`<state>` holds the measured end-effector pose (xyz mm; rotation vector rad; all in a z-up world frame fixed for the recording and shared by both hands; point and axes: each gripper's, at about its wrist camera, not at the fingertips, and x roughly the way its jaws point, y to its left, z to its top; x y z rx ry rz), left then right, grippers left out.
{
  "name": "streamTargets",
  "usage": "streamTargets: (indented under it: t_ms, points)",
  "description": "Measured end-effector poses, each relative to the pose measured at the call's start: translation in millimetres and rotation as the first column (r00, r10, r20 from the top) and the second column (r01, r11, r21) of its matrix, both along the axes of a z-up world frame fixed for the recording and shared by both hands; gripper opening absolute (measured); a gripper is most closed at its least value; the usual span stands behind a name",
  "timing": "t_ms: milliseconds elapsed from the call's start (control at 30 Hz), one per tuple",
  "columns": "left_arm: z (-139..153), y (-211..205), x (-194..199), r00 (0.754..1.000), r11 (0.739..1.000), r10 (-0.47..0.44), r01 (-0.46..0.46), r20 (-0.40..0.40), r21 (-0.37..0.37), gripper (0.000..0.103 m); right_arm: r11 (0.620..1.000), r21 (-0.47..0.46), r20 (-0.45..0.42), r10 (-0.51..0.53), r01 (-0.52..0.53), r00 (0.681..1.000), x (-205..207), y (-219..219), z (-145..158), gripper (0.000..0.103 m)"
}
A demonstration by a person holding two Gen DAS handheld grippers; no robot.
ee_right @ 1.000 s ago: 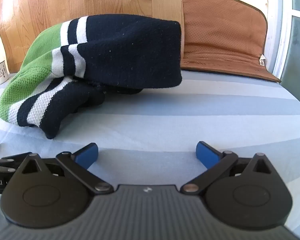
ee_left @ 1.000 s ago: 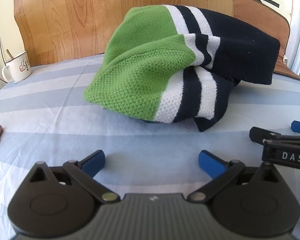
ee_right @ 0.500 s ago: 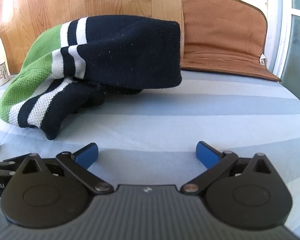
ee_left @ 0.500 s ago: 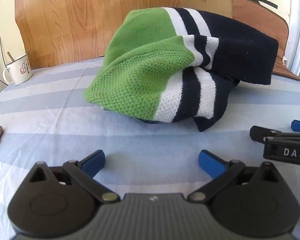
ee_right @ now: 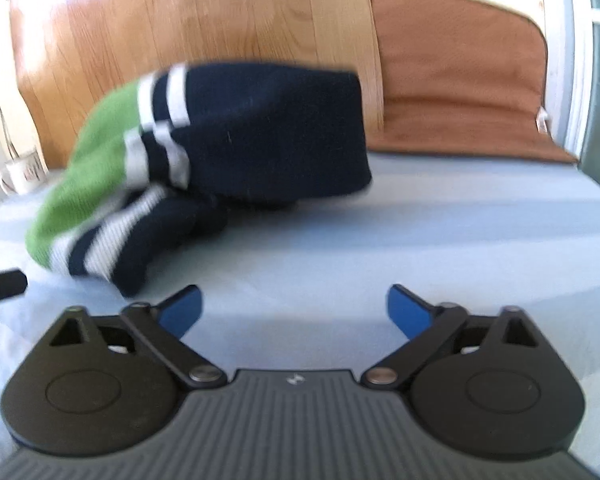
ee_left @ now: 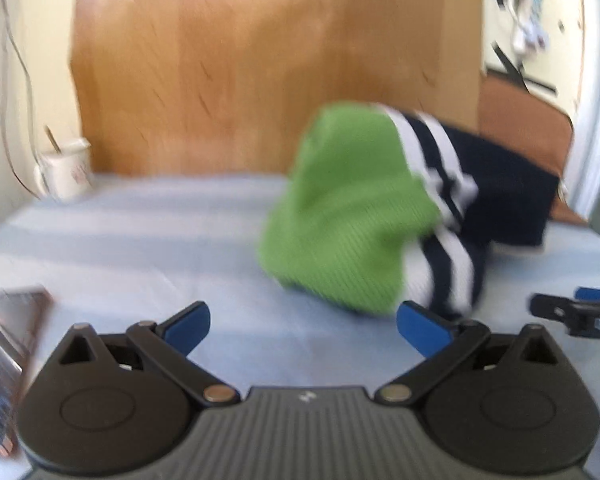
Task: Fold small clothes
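Left wrist view shows my left gripper (ee_left: 302,326) wide open and empty, my right gripper (ee_right: 294,306), jaws just narrowing slightly, empty too, so I'm approaching the crumpled sweater (ee_left: 364,220) on the striped sheet (ee_left: 140,240), needing a grasp of its near edge.

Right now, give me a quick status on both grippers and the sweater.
Left gripper open, empty. Right gripper open, empty, jaws just closing slightly. Green-and-navy sweater crumpled on the striped sheet, ungripped. Nothing blocking.
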<state>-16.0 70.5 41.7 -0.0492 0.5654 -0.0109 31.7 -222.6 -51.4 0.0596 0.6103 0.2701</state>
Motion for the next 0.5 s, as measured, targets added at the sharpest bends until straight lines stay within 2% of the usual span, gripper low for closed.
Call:
streamTargets:
  t_ms: [67, 133, 200, 300, 333, 400, 467, 500]
  points:
    - [4, 8, 9, 0.999, 1.000, 0.021, -0.021, 0.029, 0.000, 0.103, 1.000, -0.017, 0.065, 0.009, -0.008, 0.998, -2, 6, 11, 0.081]
    - [4, 13, 20, 1.000, 0.999, 0.016, -0.016, 0.022, -0.036, 0.103, 0.999, -0.026, 0.125, 0.025, -0.022, 0.992, -2, 10, 20, 0.076]
    - [3, 21, 34, 0.999, 0.994, -0.022, 0.018, -0.036, -0.110, 0.103, 0.999, -0.014, 0.162, 0.038, -0.036, 0.986, 0, 11, 30, 0.076]
    - [-2, 31, 58, 0.989, 0.960, -0.082, 0.045, -0.125, -0.275, 0.101, 0.995, 0.020, 0.135, 0.092, -0.095, 0.987, 16, 18, 34, 0.076]
    - [-5, 33, 65, 0.986, 0.947, -0.089, 0.039, -0.143, -0.319, 0.093, 0.991, 0.041, 0.133, 0.120, -0.126, 0.984, 14, 19, 35, 0.076]
    - [-7, 32, 77, 0.983, 0.935, -0.096, 0.034, -0.159, -0.353, 0.077, 0.976, 0.049, 0.142, 0.205, -0.214, 0.968, 10, 33, 36, 0.076]
    - [-8, 33, 80, 0.980, 0.924, -0.126, 0.060, -0.154, -0.378, 0.057, 0.952, -0.008, 0.151, 0.303, -0.306, 0.941, 0, 52, 31, 0.077]
    - [-9, 34, 79, 0.978, 0.918, -0.148, 0.081, -0.147, -0.387, 0.041, 0.940, -0.056, 0.159, 0.342, -0.337, 0.926, -5, 64, 27, 0.079]
